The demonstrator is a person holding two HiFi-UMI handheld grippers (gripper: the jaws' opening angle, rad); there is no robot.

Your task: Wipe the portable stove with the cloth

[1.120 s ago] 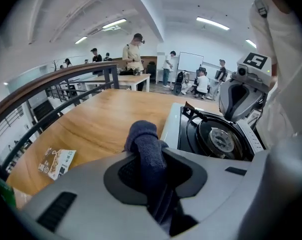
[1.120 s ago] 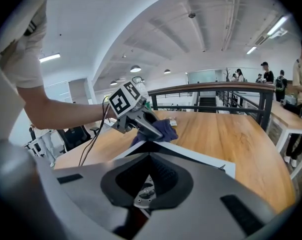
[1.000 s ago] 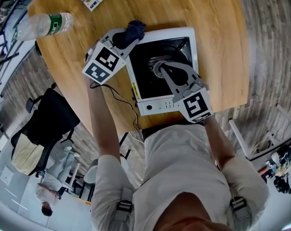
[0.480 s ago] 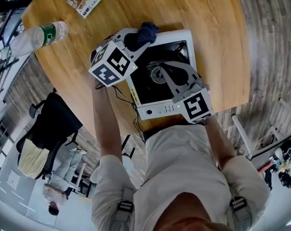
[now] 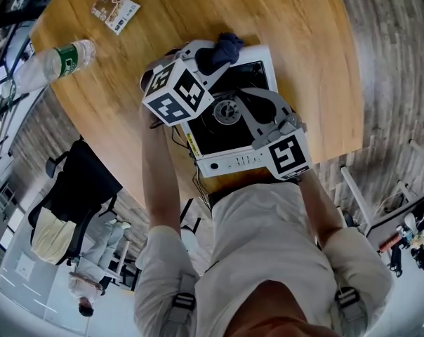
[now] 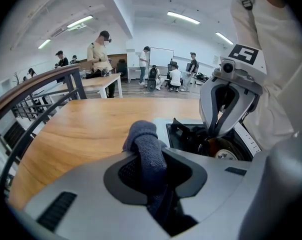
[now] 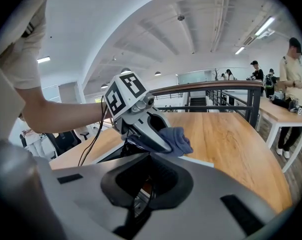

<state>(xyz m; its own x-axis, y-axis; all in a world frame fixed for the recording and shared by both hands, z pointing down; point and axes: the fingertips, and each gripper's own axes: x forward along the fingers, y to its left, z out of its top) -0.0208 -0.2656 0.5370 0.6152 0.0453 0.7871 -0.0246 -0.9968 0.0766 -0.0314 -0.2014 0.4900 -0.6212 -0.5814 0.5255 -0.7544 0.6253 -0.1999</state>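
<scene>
At stove [image 5: 229, 161] 12 o'clock edge on desk [image 5: 303, 41]: left gripper [image 5: 212, 60] jaws pinch cloth [image 5: 228, 46], which looks soft, limp, light. Best gripped mid-bunch. Right gripper [image 5: 236, 98] jaws pressed together.

Cream short-sleeved shirt [image 5: 261, 230], grey buckled shoulder straps [image 5: 180, 302]; grey left gripper [image 5: 215, 57] and right gripper [image 5: 232, 104] bear black-and-white marker cubes [image 5: 177, 94].

Lower end of cloth [image 6: 142, 145] hidden btw. jaws of left gripper [image 6: 155, 186]. Print on card [image 5: 116, 10] too small to read. Near right corner of stove [image 5: 229, 163] sits under right gripper [image 5: 234, 104].
</scene>
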